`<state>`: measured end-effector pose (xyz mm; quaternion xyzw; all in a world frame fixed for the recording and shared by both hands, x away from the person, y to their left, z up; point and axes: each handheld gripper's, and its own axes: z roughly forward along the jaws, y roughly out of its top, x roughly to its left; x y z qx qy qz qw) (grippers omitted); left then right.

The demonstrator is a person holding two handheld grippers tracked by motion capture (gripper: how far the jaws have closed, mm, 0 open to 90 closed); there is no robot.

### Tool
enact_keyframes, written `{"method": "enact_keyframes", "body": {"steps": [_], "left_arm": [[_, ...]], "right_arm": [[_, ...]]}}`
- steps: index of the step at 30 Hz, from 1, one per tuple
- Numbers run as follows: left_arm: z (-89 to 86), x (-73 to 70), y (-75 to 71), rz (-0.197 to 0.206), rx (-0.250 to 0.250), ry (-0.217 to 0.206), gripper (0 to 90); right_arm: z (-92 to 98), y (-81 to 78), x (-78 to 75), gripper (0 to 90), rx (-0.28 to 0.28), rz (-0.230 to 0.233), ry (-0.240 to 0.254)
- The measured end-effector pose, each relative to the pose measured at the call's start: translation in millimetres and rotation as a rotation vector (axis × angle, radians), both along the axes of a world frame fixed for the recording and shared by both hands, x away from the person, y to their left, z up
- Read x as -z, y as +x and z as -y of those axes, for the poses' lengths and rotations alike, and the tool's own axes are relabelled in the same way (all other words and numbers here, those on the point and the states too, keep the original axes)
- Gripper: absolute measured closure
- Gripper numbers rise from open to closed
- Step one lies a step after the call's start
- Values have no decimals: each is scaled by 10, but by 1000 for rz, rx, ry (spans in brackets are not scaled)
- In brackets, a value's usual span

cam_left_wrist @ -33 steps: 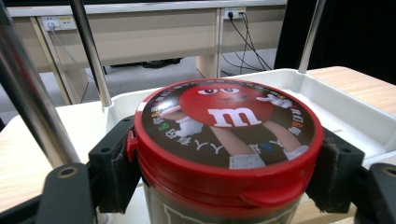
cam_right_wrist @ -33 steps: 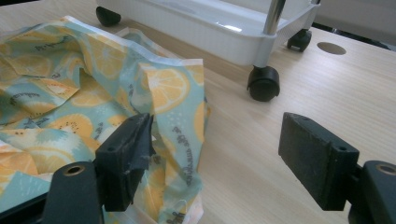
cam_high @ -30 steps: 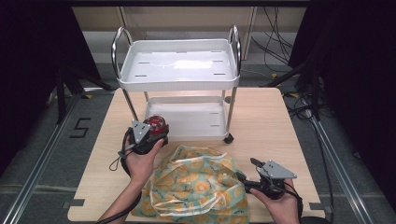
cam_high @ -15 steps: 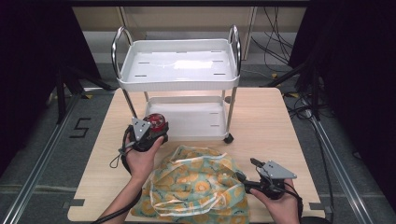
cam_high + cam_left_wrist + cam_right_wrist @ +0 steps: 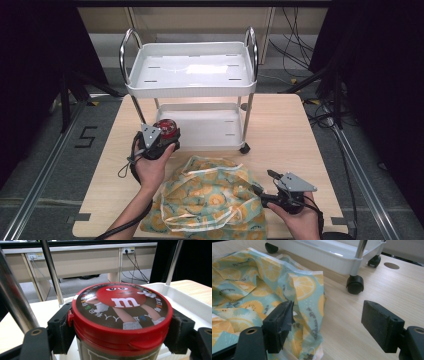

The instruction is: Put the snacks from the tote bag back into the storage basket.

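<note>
The left tongs (image 5: 120,340) are closed on the candy jar (image 5: 122,317), one jaw pressed on each side just below the red lid (image 5: 121,305). In the high view these left tongs (image 5: 161,141) hold the jar (image 5: 165,131) above the desk (image 5: 285,130), at about 8 o'clock from the white cart (image 5: 190,75) and just before its lower shelf (image 5: 200,125). Compared with one second ago, the jar and the left hand (image 5: 150,167) are almost at the same place; I see no real change. So my judgement is that the carrying has paused or goes very slowly, and the jar is not yet put on any shelf.

The right tongs (image 5: 332,325) are wide open and hold nothing. One jaw lies against the edge of the lemon-print bag (image 5: 262,290), the other stands free over the bare wood. In the high view the right tongs (image 5: 270,187) rest at 3 o'clock of the bag (image 5: 210,200), which lies crumpled at the near edge of the desk. This side also looks unchanged. A cart wheel (image 5: 355,284) stands at 12 o'clock from the open jaws, well apart.
</note>
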<state>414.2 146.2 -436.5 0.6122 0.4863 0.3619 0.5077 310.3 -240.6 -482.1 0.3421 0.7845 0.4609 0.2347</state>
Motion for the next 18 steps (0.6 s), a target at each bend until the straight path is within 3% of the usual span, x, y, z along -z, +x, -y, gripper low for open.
{"method": "enact_keyframes", "body": {"steps": [4,6,18], "left_arm": [[1,3,17,-1,-4,5,233],[0,8,29,4,-5,5,233],[-3,24,73,1,-18,9,233]], "right_arm": [[10,24,4,265,-1,36,4],[4,10,2,265,4,10,12],[9,6,-3,264,8,16,2]]}}
